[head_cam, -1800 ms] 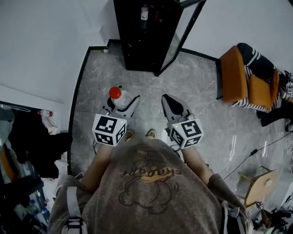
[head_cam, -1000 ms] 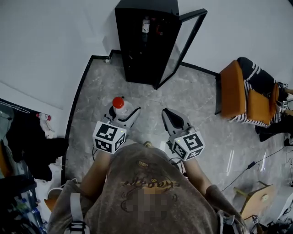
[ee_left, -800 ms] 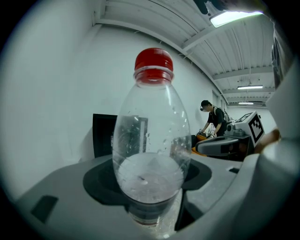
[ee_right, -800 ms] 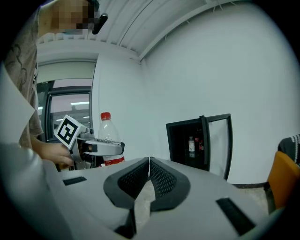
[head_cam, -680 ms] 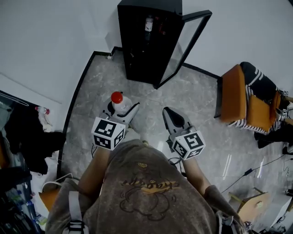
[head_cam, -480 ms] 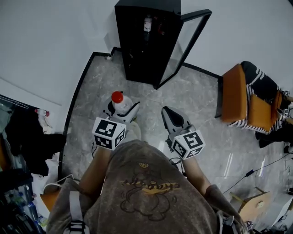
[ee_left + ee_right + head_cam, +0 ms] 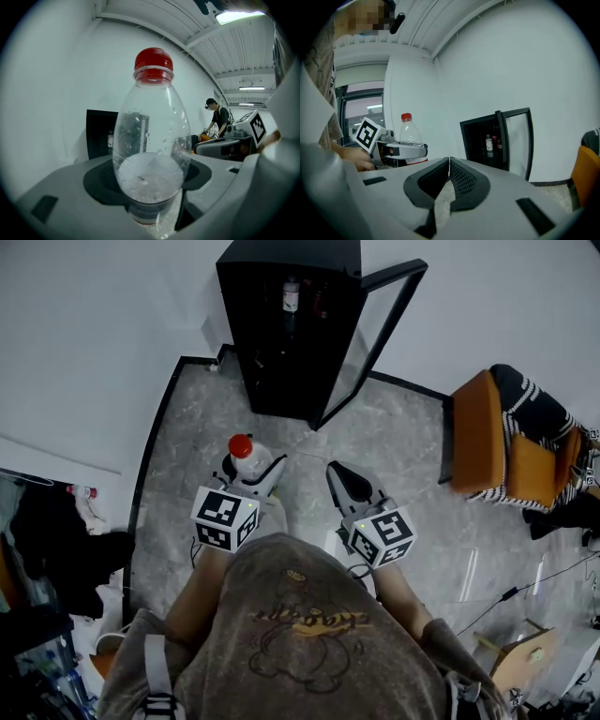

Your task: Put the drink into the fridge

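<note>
The drink bottle [image 7: 241, 446], left of the frame's centre, is clamped low on its body by the left gripper [image 7: 251, 468], so it is carried upright: long axis vertical, red cap up. At upper centre the fridge [image 7: 281, 343] is seen with its door [image 7: 372, 329] swung open, ready to receive it. Right of centre, the right gripper [image 7: 337, 472] is kept closed and empty, apparently unneeded.

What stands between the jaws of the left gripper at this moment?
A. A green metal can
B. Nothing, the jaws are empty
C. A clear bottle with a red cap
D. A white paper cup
C: in the left gripper view the clear bottle with its red cap stands upright between the jaws of the left gripper, which close on its lower part.
</note>
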Demonstrator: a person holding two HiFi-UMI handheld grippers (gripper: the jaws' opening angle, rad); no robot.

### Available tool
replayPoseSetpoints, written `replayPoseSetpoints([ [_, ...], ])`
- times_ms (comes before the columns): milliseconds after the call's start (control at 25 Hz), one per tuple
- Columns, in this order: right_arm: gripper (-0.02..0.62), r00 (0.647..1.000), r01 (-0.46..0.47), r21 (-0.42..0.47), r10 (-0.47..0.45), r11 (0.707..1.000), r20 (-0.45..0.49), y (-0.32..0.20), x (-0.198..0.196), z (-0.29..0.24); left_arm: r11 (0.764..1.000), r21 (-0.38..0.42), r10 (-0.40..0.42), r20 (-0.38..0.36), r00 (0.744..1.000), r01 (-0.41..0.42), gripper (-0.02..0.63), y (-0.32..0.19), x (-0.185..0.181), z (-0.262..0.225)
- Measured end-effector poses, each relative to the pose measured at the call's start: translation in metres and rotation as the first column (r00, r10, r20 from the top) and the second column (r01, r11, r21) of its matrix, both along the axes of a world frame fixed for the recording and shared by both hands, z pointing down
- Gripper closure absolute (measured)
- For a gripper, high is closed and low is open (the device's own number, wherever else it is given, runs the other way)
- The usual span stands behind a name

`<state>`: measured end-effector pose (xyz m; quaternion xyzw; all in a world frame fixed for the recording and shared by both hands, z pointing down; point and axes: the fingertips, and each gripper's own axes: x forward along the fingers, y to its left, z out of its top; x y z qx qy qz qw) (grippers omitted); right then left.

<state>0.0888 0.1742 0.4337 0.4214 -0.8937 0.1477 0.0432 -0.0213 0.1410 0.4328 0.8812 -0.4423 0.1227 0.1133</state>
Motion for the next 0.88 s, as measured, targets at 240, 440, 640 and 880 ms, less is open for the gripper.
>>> replayPoseSetpoints([
  [240,0.575,1.0,0.006,-0.022,-0.006,1.0,-0.01,-0.028,-0.007,0.008,1.0,-0.019,0.016,-0.011,1.0,-0.016,0.298,-0.031,0.001,0.007],
  [440,0.575,1.0,-0.01,-0.032,0.01,0.999,-0.015,-0.062,-0.008,0.009,0.999,-0.025,0.026,-0.016,1.0,-0.026,0.298,-0.062,-0.003,0.005],
  [640,0.575,1.0,-0.018,-0.038,0.017,0.999,-0.022,-0.094,-0.015,0.007,0.999,-0.035,0.041,-0.011,0.999,-0.041,0.298,-0.088,-0.009,0.005],
  [880,0.575,1.0,-0.015,-0.028,0.015,0.999,-0.009,-0.132,-0.035,0.003,0.997,-0.038,0.061,-0.007,0.998,-0.061,0.298,-0.126,-0.018,0.006],
])
